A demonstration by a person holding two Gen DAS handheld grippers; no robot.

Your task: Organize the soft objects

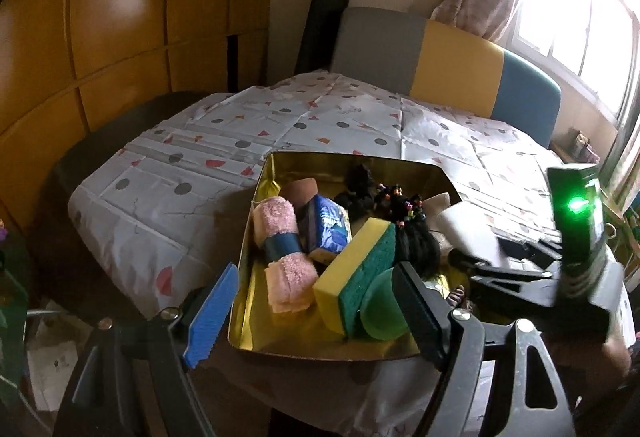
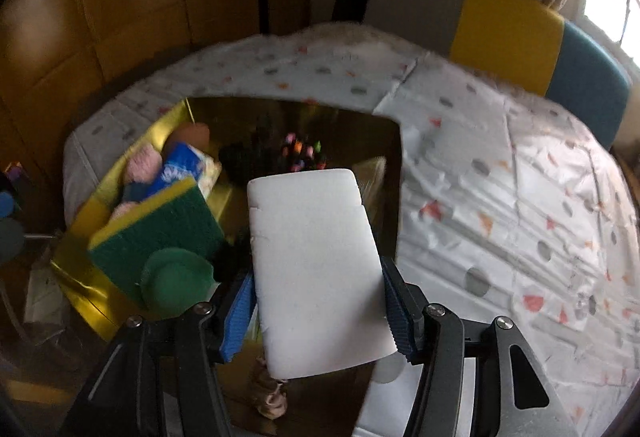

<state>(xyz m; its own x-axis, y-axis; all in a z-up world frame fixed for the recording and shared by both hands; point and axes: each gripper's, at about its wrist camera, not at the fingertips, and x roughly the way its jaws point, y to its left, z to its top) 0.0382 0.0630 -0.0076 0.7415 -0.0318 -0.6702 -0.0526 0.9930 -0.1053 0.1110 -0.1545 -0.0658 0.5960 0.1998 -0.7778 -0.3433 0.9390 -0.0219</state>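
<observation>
Left wrist view: a gold tin tray sits on a table covered by a spotted cloth. Along its left wall lies a rolled pink towel with a dark band; beside it a blue packet and a brown rounded piece. A yellow-and-green sponge leans at the middle, a green round pad against it, with dark hair ties and coloured beads behind. The left claw hangs open and empty over the tray's near rim.

Right wrist view (blurred): the right claw grips a white foam block between its blue pads, held above the tray, whose right half shows bare gold.
</observation>
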